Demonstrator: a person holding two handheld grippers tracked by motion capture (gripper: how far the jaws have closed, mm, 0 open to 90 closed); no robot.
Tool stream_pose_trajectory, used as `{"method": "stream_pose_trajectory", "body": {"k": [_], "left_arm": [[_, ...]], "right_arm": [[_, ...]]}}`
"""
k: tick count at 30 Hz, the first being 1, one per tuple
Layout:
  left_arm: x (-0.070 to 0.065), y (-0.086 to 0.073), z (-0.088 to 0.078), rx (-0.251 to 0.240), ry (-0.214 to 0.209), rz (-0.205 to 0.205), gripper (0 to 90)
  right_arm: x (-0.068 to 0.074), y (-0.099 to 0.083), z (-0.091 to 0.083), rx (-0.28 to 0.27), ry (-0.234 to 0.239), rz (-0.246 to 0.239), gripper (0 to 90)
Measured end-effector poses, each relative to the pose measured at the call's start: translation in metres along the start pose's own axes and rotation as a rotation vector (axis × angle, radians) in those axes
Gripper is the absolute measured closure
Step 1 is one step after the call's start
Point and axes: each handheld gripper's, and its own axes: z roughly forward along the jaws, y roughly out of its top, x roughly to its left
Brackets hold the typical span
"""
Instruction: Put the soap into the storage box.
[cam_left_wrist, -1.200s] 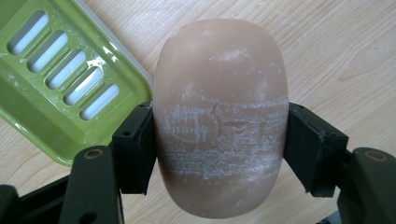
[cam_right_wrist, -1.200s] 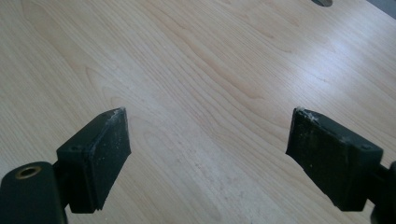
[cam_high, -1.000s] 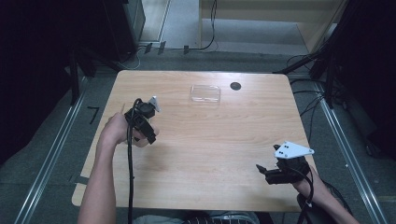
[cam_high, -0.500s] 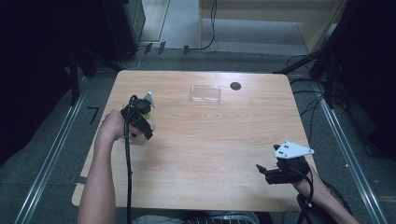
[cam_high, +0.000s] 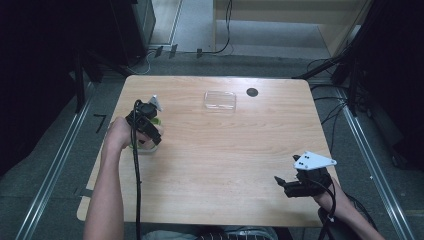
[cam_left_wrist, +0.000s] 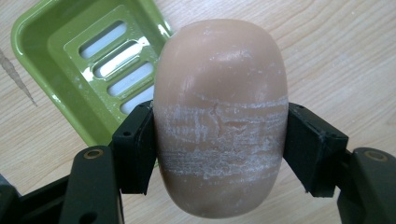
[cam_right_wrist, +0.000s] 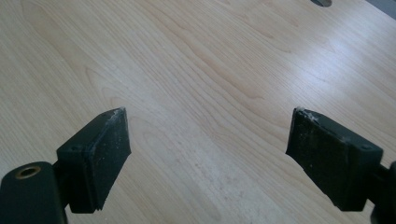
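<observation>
Two grippers were busy differently: the left gripper (cam_left_wrist: 219, 154), clamping the soap (cam_left_wrist: 219, 116), had drifted toward the bench's (cam_high: 240, 165) left edge over the green dish (cam_left_wrist: 70, 60), likely to set it down, while the right gripper (cam_right_wrist: 208, 158) gaped empty near the front-right corner.

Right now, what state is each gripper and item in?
Left gripper: shut on the soap.
Soap: held off the dish, scuffed white.
Green soap dish: empty, on the table.
Right gripper: open, holding nothing.
Clear container: untouched at the far edge.
</observation>
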Motion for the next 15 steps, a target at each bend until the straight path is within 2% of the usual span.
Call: {"method": "stream_pose_trajectory", "body": {"k": [3,15], "left_arm": [[0.0042,-0.0005,0.0013,-0.015,0.003,-0.022,33.7],[0.0111,-0.0012,0.0049,-0.042,0.016,-0.057,33.7]], "right_arm": [[0.0001,0.0001,-0.0001,-0.001,0.000,0.001,13.4],[-0.0001,-0.0001,-0.0001,-0.007,0.000,-0.003,13.4]]}}
